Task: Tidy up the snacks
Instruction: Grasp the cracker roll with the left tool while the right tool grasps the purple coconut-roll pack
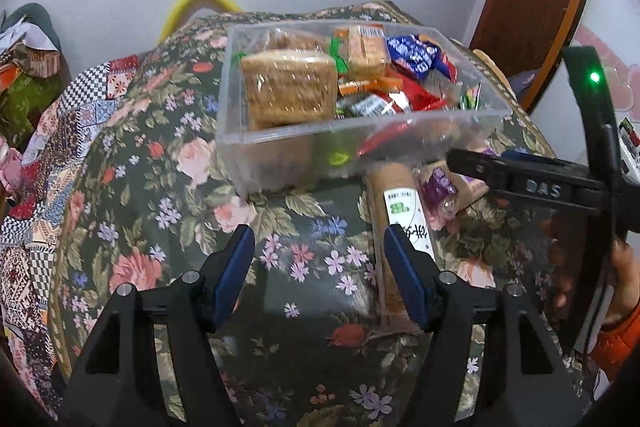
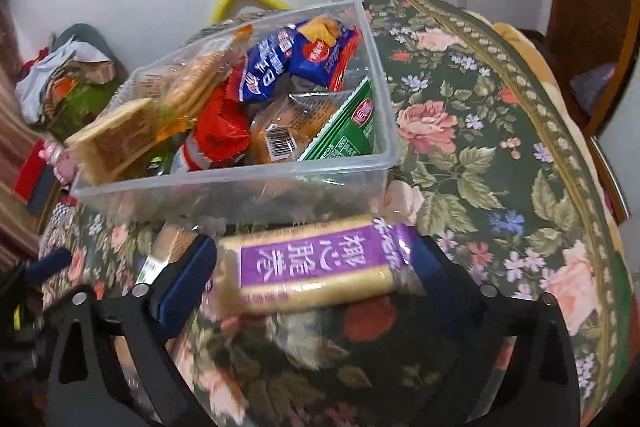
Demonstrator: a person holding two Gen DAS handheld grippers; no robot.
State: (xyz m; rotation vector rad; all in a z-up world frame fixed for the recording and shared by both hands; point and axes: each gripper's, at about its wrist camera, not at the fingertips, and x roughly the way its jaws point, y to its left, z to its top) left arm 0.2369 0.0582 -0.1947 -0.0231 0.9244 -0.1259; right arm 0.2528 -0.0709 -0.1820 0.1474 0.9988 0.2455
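Fingers of the right gripper [image 2: 316, 263] squeeze one purple-label cracker pack [image 2: 316, 265] by its two ends, just in front of the one clear plastic box [image 2: 240, 179]. The left gripper [image 1: 320, 263] has its two blue fingers spread wide with nothing between them, and one long green-label cracker pack [image 1: 400, 223] lies on the flowery tablecloth [image 1: 160, 163] beside its right finger. The box is full of snacks, with two blue bags [image 2: 300, 57] on top.
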